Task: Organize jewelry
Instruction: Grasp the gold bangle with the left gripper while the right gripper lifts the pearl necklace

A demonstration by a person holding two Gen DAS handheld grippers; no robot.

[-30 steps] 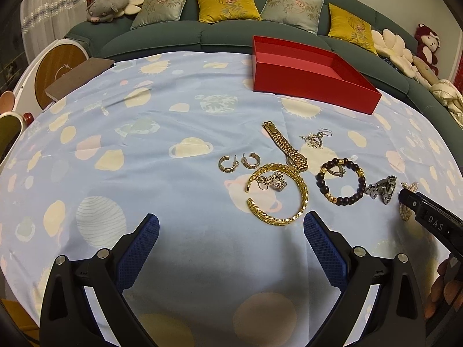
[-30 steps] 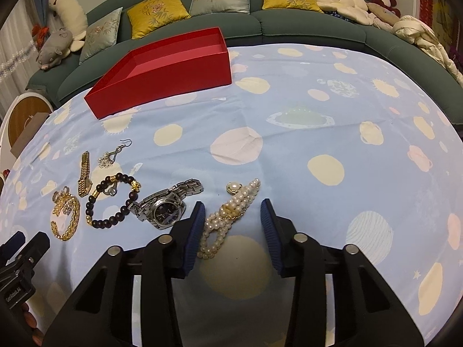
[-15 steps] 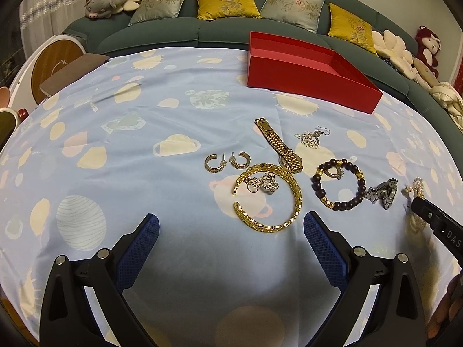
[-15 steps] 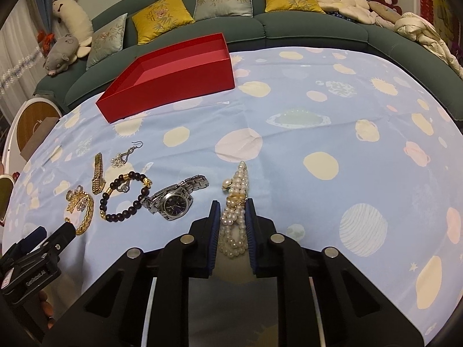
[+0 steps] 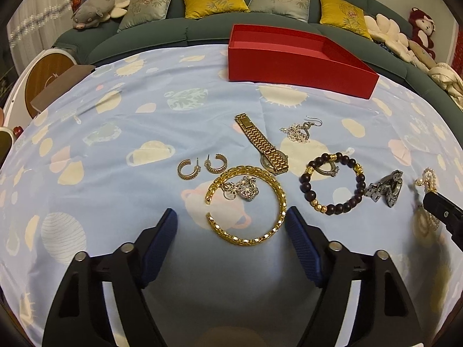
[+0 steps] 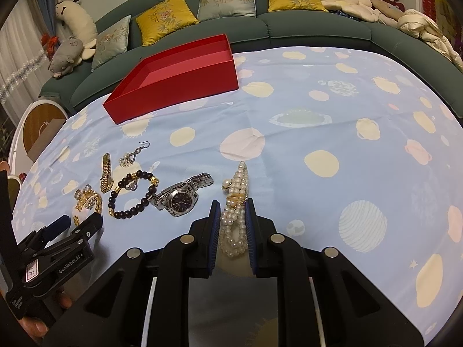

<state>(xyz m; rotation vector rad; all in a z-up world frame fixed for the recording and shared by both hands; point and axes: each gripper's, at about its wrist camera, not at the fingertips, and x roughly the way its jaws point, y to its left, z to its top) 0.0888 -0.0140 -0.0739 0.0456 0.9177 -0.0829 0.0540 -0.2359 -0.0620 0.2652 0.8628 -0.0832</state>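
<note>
Jewelry lies on a blue patterned tablecloth (image 5: 115,133). My left gripper (image 5: 231,222) is open, its fingers either side of a gold chain bangle (image 5: 249,205) with silver flower pieces inside it. My right gripper (image 6: 231,217) is shut on a pearl bracelet (image 6: 235,202) that still lies on the cloth. Between them lie a dark bead bracelet (image 5: 332,185), a silver watch (image 6: 179,196), a gold watch band (image 5: 263,147), two gold hoop earrings (image 5: 199,166) and silver earrings (image 5: 299,130). An empty red box (image 5: 298,60) stands at the far side, also in the right wrist view (image 6: 176,78).
A green sofa (image 6: 289,26) with cushions and plush toys curves behind the table. A round white and wood stand (image 5: 46,78) with a brown box is at the left edge. The right gripper's tip (image 5: 442,214) shows at the right of the left wrist view.
My right gripper closed onto the pearl bracelet. My left gripper moved forward and narrowed, so its fingers now flank the gold bangle.
</note>
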